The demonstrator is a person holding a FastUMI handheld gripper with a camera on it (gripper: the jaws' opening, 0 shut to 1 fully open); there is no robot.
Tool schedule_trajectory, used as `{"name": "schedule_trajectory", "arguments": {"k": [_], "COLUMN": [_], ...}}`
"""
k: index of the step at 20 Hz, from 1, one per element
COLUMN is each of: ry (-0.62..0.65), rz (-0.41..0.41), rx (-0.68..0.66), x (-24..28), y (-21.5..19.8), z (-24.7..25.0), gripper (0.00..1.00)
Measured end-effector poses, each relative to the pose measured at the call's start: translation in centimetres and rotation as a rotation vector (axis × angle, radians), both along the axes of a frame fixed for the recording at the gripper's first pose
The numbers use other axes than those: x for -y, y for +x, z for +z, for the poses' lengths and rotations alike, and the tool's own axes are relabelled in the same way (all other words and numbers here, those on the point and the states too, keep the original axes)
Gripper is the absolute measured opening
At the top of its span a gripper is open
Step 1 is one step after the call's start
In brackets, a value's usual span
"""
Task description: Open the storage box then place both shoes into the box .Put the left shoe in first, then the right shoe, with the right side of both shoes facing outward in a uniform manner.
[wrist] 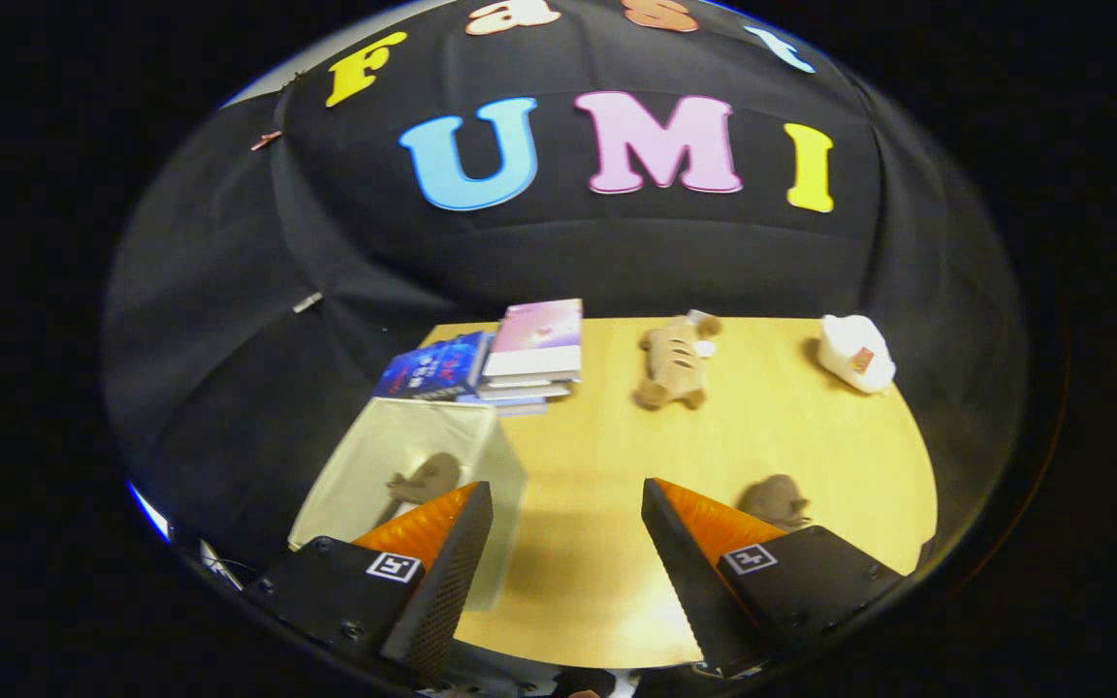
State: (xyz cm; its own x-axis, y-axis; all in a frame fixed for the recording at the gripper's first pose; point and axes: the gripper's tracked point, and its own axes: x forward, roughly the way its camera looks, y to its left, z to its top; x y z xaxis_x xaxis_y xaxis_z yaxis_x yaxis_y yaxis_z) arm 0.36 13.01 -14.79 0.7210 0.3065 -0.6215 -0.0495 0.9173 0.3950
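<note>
A translucent pale storage box [394, 456] stands at the table's left side, just beyond my left finger, and a brown shoe [428, 478] shows inside it. A second brown shoe [776, 500] lies on the table just past my right finger, partly hidden by it. My gripper [566, 504] hovers above the table with its fingers spread wide and only bare tabletop between them.
Beyond the box lies a stack of books [520, 359] on the yellow wooden table [617, 465]. A brown plush toy [677, 361] rests at the far middle, and a white object [855, 354] sits at the far right corner.
</note>
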Motion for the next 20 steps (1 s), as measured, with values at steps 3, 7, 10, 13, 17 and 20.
{"name": "schedule_trajectory", "arguments": {"k": [3,7,10,13,17,20], "ry": [-0.071,-0.145,-0.161,-0.166,-0.181,-0.178], "rz": [-0.075,-0.129,-0.095,-0.055,-0.071,-0.110], "rx": [-0.091,-0.243,-0.329,-0.389,-0.469,-0.521], "x": [7.9,14.7,15.2,14.1,13.8,14.1], "y": [-1.9,-4.8,-6.0,-5.7,-4.3,-3.6], "z": [-4.8,-11.9,-16.4,-20.1,-24.7,-26.8], "gripper": [0.97,0.97,0.97,0.96,0.87,0.68]}}
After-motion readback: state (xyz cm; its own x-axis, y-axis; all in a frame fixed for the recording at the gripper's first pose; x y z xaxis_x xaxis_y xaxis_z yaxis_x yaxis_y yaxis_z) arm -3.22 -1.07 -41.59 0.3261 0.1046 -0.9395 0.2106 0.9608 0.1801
